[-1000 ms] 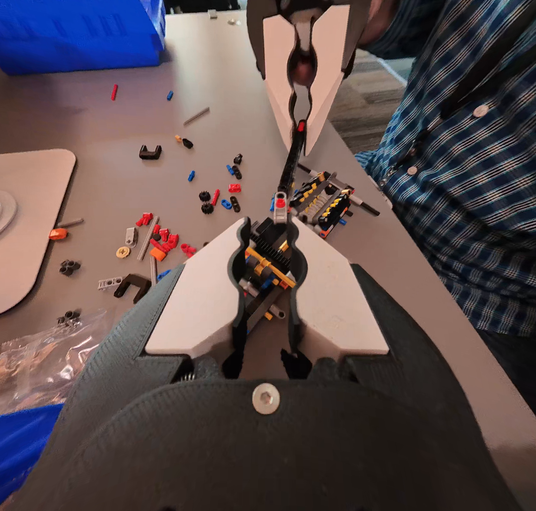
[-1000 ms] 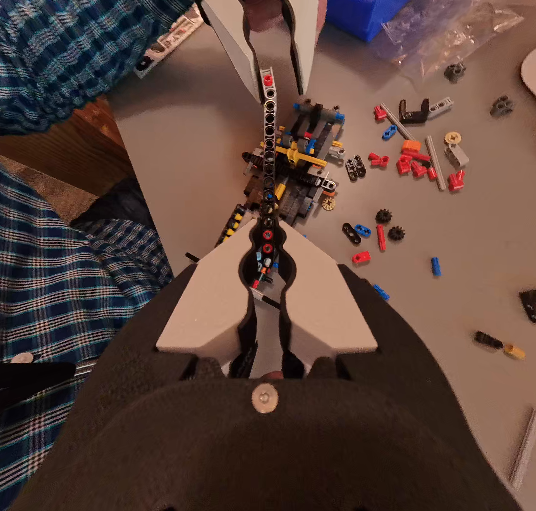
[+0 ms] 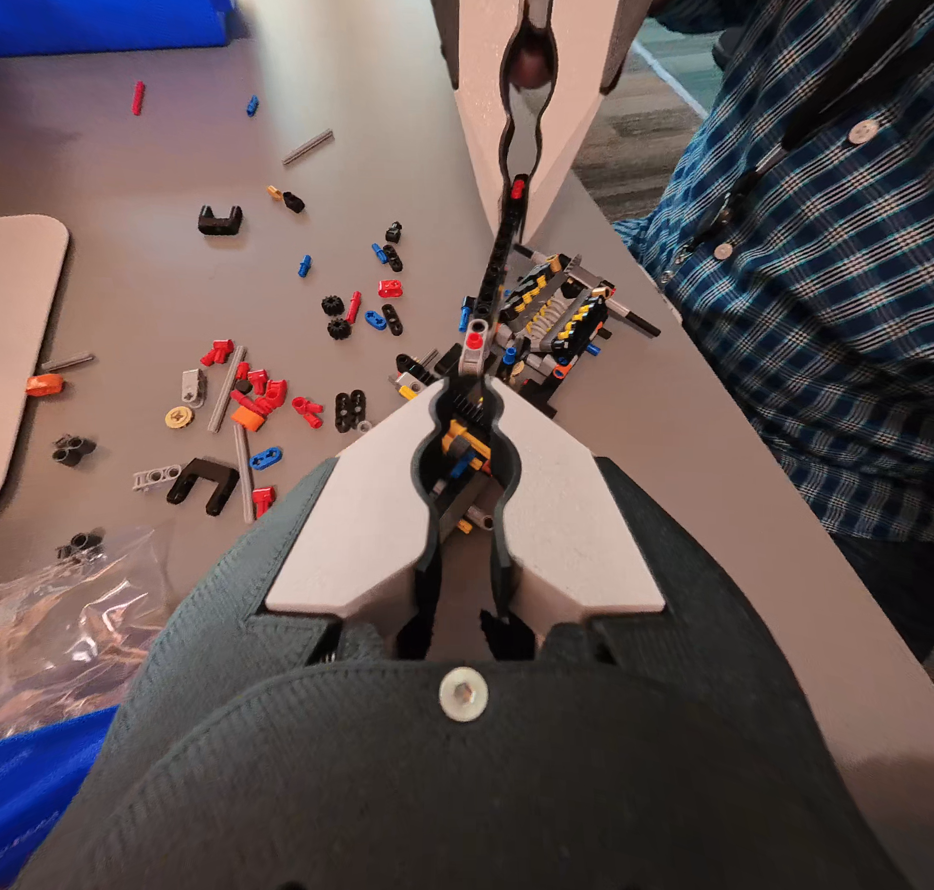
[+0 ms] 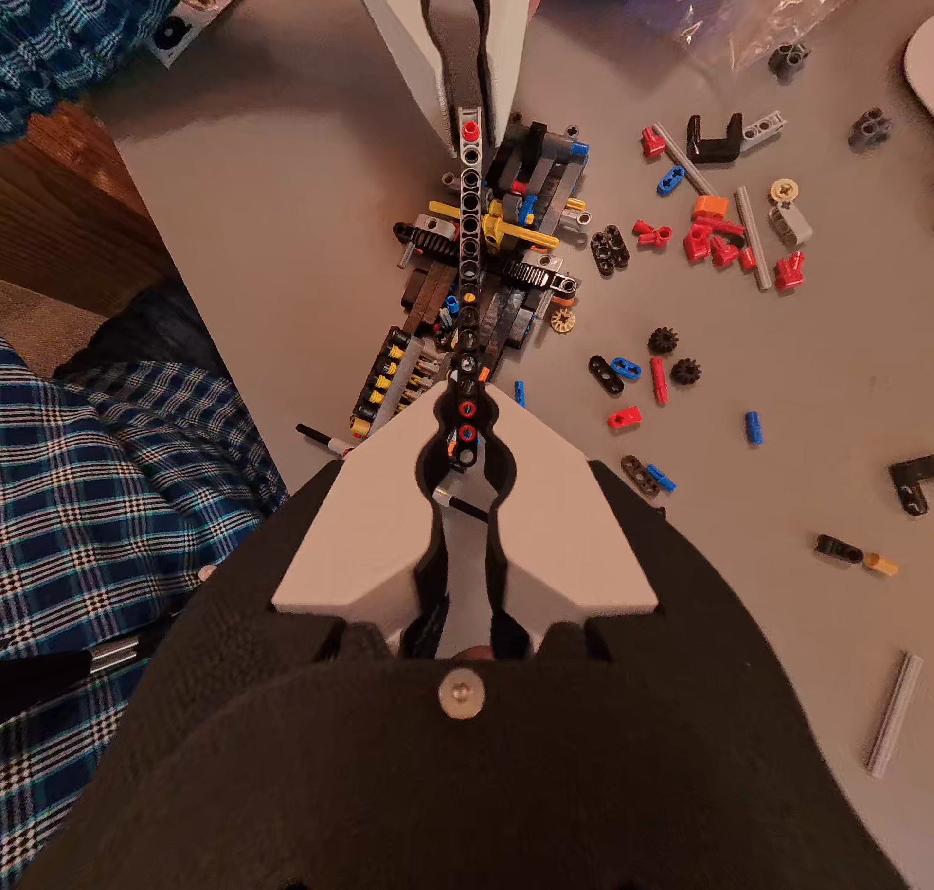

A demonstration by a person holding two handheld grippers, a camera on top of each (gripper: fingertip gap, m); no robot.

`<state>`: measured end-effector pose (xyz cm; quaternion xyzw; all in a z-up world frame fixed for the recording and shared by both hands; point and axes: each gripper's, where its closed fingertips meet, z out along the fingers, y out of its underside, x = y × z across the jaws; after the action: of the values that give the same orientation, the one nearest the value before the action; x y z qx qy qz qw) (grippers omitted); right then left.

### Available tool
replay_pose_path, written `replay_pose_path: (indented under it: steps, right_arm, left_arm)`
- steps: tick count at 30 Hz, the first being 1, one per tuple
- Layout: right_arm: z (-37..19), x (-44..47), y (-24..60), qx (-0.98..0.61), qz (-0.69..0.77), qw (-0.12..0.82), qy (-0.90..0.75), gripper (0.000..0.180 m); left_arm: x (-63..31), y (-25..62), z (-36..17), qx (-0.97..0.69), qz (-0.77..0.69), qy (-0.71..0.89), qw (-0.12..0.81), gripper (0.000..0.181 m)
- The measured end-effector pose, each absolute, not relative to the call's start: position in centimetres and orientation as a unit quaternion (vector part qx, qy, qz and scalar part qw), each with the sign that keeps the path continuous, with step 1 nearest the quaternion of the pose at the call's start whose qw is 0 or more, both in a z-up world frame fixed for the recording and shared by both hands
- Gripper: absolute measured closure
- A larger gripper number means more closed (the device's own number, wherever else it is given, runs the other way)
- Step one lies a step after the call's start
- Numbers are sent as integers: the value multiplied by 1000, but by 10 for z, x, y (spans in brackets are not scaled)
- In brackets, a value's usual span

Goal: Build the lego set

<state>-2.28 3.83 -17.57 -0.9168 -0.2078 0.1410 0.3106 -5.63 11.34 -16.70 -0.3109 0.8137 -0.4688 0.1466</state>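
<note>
A long black holed beam (image 4: 470, 239) with red pins runs between my two grippers, above the partly built lego chassis (image 4: 530, 193) on the grey table (image 4: 283, 219). My right gripper (image 4: 467, 396) is shut on the beam's near end. My left gripper (image 3: 469, 385) is shut on the grey connector (image 3: 475, 350) with a red pin at the beam's other end. In the left wrist view the beam (image 3: 498, 269) rises to the right gripper (image 3: 513, 229), with the chassis (image 3: 556, 315) behind it. The right wrist view shows the left gripper (image 4: 472, 143) at the top, around the connector (image 4: 470, 133).
Loose red, blue, black and grey parts (image 3: 252, 401) lie left of the chassis. A blue bin (image 3: 101, 1), a plastic bag (image 3: 65, 628) and a beige board (image 3: 25, 310) are farther left. A person in a plaid shirt (image 3: 808, 259) stands at the table edge. A grey axle (image 4: 894, 714) lies apart. Across from one pair of fingers to the other is roughly 9 cm. The grey axle (image 4: 894, 714) is closer to my right gripper, around 25 cm from its tips; the left tips are 30 cm off. Look for it in the left wrist view (image 3: 307, 142) too.
My left gripper's jaws have narrowed onto the grey connector. The two grippers have come closer together along the beam. The right gripper keeps its hold.
</note>
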Motion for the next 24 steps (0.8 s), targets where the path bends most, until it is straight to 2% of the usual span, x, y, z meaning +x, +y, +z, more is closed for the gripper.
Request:
replay_pose_path:
  steps: [5,12,24]
  right_arm:
    - [-178,-21,37,-918,131,307,-214,176]
    - [-169,-25,39,-907,121,317,-249,176]
    - [-160,-23,35,-899,131,322,-266,175]
  left_arm:
    - [-56,110,-159,-303,-438,822,202,154]
    - [-57,96,-158,-274,-406,850,195,173]
    - [-58,89,-147,-244,-445,847,159,174]
